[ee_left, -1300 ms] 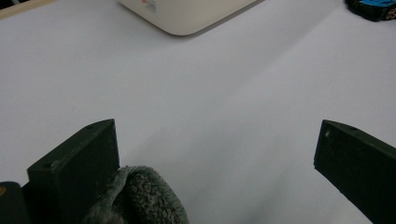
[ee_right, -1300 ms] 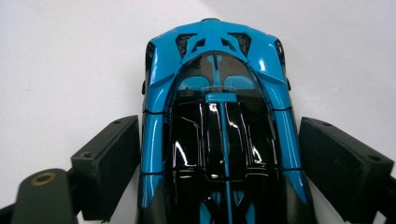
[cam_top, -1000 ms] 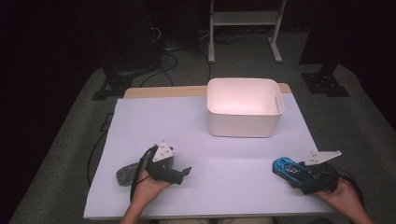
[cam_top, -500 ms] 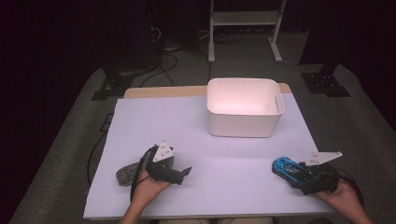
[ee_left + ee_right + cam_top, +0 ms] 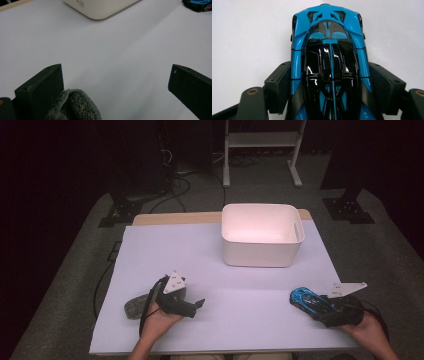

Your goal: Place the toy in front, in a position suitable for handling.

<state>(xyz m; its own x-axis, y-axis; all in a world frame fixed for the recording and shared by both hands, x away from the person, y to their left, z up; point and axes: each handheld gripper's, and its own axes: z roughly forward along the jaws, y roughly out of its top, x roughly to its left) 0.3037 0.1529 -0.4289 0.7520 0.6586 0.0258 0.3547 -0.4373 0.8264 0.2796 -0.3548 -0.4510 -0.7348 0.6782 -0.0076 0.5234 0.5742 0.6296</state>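
Covering most of the high view, the surface [image 5: 225, 270] is a pale sheet w/ a strip of bare wood at its far edge. Next in size is the white bin [image 5: 262, 234], upper centre-right of the high view, open top, nothing to be seen inside. In the left gripper view its lower wall sits at the top edge w/ a small red label, too blurred to read.

Lower right of the high view: right hand-held gripper [image 5: 320, 304] w/ the blue toy car [image 5: 306, 299] between its jaws; car rests on the surface, nose toward upper left. In the right gripper view the car [image 5: 329, 62] runs up the middle and the black jaws have just been closing on its flanks; they look to be against the sides or v. nearly, can't tell if pressing. No badge or lettering readable on the car.

Lower left: left hand-held gripper [image 5: 192, 304], jaws wide apart, nothing between. Grey stone [image 5: 137, 305] lies just beside it on the left; in the left gripper view its speckled top [image 5: 75, 106] shows by the left jaw.

Step in hand, by my read: the grasp on the car, lift not yet begun. Next move needs a firm squeeze on both flanks, straight lift, then carry up-left to the bin, probably.
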